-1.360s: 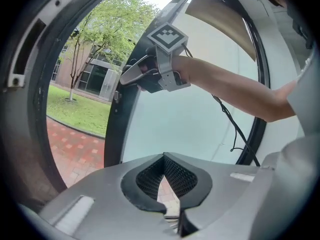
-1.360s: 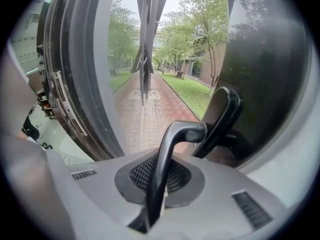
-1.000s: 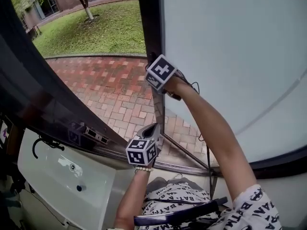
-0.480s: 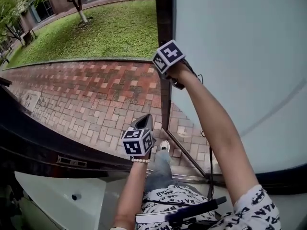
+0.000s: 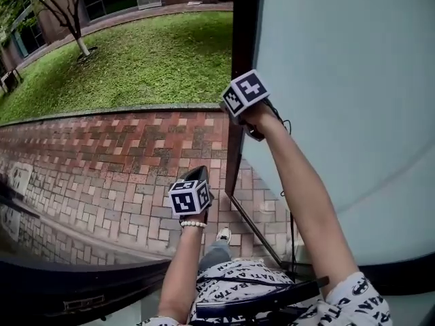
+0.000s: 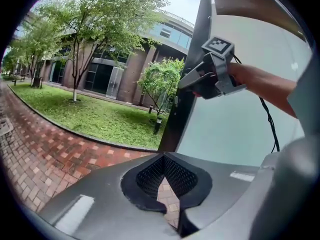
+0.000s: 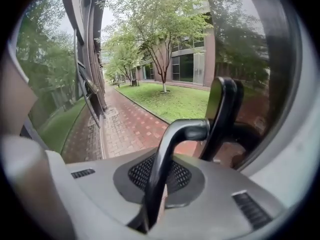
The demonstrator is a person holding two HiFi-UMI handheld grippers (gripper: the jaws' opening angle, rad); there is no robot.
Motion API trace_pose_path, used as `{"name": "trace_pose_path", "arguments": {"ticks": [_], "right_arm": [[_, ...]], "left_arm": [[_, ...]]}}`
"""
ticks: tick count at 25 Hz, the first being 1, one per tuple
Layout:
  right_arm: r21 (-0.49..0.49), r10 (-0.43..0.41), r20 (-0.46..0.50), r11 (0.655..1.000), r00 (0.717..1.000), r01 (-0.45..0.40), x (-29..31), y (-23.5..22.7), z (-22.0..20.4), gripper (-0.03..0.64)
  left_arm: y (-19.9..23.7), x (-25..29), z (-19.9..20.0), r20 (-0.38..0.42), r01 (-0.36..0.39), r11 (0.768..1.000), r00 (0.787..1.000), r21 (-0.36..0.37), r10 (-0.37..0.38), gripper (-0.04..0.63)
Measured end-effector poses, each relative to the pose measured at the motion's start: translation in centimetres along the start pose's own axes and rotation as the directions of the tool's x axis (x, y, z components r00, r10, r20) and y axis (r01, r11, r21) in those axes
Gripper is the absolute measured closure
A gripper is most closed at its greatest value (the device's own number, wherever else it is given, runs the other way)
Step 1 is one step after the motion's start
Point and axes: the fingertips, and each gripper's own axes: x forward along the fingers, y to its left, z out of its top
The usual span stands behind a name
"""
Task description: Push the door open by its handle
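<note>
Looks like we're mid-push here. The right claw [image 7: 160,179] is clamped shut on the door handle [image 7: 172,149], a dark curved lever that runs right up through its pads. The handle sits on the dark edge strip of the frosted glass door [image 5: 340,100], about level with the outstretched right arm. The door already looks swung out a good way, with brick paving [image 5: 115,155] and lawn [image 5: 136,60] wide open ahead.

The left claw [image 5: 197,176] is closed on nothing and hangs out front, lower down, well apart from the door. Only bricks show through the hollow of its pads.

My guess for the next move: carry on pressing the handle outward and let the wrist follow the door's arc so the lever doesn't slip out of the pads. Let go once the gap is wide enough to walk through.

View-wise, the head view hides the handle completely behind the marker cube and hand. Only the right gripper view actually shows the grip. The left gripper view gives a side look at the right claw up against the door edge.
</note>
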Motion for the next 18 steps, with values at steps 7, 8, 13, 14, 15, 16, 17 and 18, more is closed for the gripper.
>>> {"name": "trace_pose_path", "arguments": {"ticks": [7, 8, 13, 14, 15, 16, 17, 18], "right_arm": [[0.120, -0.096, 0.021, 0.988, 0.995, 0.093, -1.7, -11.3, -1.5, 0.600], [0.137, -0.109, 0.022, 0.985, 0.994, 0.105, -1.9, -12.9, -1.6, 0.600], [0.177, -0.205, -0.007, 0.963, 0.979, 0.203, -3.9, -20.2, -3.1, 0.603], [0.173, -0.236, -0.021, 0.956, 0.971, 0.236, -4.6, -21.4, -3.5, 0.606], [0.174, -0.264, -0.032, 0.948, 0.964, 0.266, -5.3, -22.8, -3.9, 0.609], [0.188, -0.281, -0.037, 0.940, 0.959, 0.283, -6.1, -24.4, -4.3, 0.609], [0.221, -0.285, -0.030, 0.933, 0.958, 0.284, -6.7, -26.2, -4.9, 0.609], [0.267, -0.280, -0.010, 0.924, 0.960, 0.273, -7.3, -27.9, -5.4, 0.611]], "left_arm": [[-1.3, 7.4, 2.4, -0.067, 0.054, 0.998, 0.996, 0.024, -0.053, 0.609], [-1.2, 8.1, 2.7, -0.071, 0.060, 0.998, 0.996, 0.029, -0.058, 0.609], [-0.1, 9.7, 3.1, -0.092, 0.066, 0.997, 0.994, 0.045, -0.062, 0.608], [0.0, 9.7, 3.0, -0.101, 0.073, 0.996, 0.993, 0.048, -0.068, 0.609], [0.0, 10.0, 3.1, -0.110, 0.083, 0.995, 0.991, 0.050, -0.077, 0.609], [-0.3, 10.5, 3.1, -0.121, 0.095, 0.994, 0.989, 0.052, -0.088, 0.609], [-0.8, 11.3, 3.1, -0.132, 0.106, 0.993, 0.986, 0.054, -0.098, 0.609], [-1.1, 12.1, 3.1, -0.141, 0.115, 0.992, 0.984, 0.057, -0.106, 0.609]]}}
